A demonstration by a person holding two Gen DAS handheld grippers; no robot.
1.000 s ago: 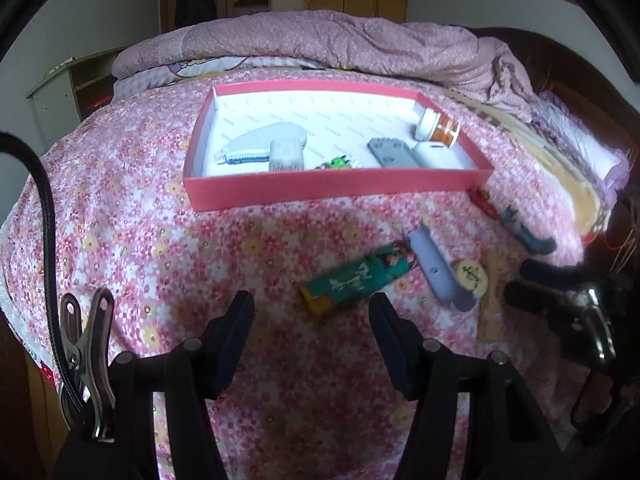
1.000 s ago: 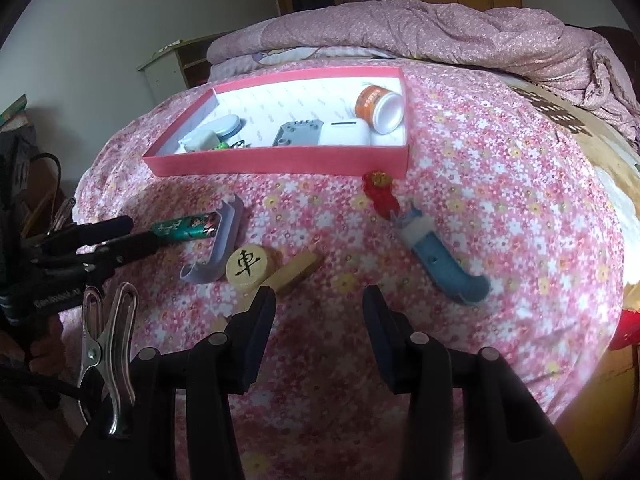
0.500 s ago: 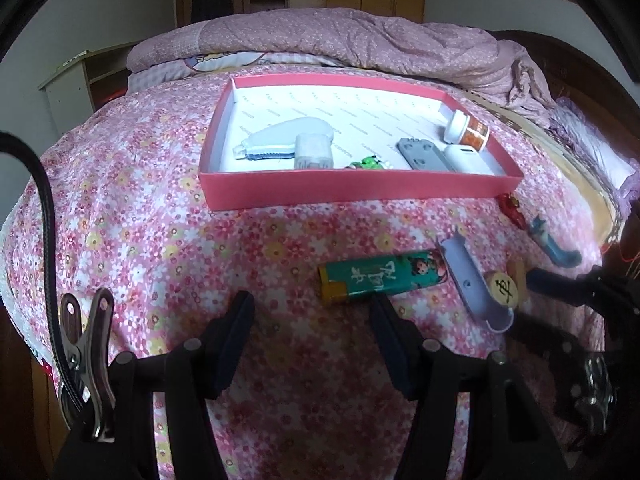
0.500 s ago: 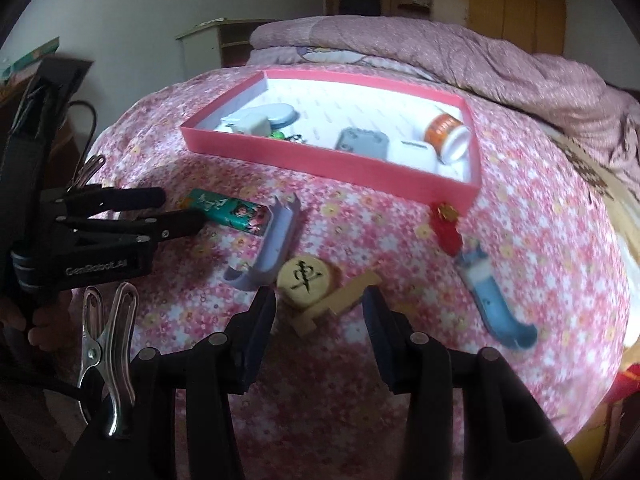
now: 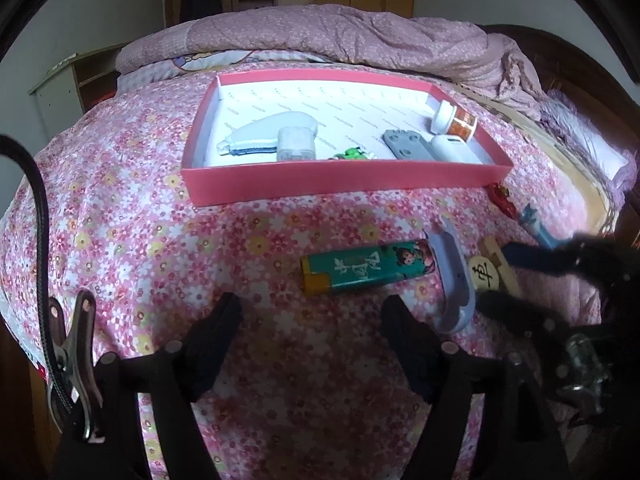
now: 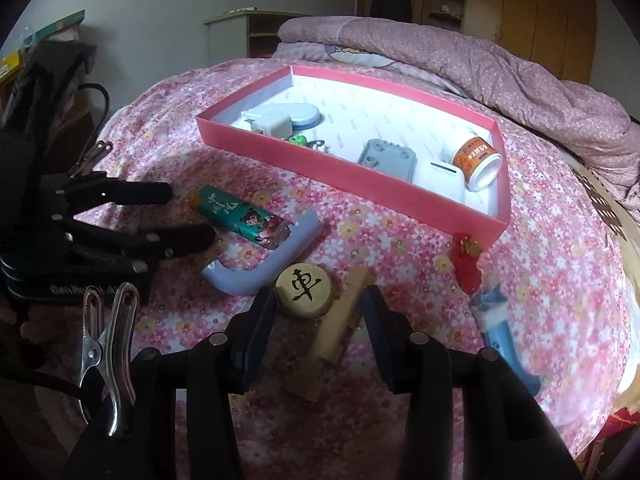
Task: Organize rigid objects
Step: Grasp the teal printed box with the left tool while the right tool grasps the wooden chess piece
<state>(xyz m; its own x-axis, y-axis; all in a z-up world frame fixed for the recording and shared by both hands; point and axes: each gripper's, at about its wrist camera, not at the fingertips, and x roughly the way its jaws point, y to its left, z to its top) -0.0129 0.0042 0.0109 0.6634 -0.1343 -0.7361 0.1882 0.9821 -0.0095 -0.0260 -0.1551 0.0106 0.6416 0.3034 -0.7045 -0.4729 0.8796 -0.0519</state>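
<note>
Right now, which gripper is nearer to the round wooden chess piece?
Right. The right gripper has the chess piece just ahead of its open fingers; the left gripper sits beyond the green lighter.

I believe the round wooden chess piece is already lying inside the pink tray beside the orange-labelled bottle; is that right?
Not quite: the chess piece is still on the flowered bedspread, outside the pink tray, near the right gripper. The right wrist view shows this. The orange-labelled bottle is in the tray.

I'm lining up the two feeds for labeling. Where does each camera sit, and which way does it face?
Left wrist: on the left tool, facing the green lighter and pink tray; right tool at its right.
Right wrist: on the right tool, over the chess piece and wooden block; left tool at its left.
Shared: tray, lighter, chess piece.
</note>
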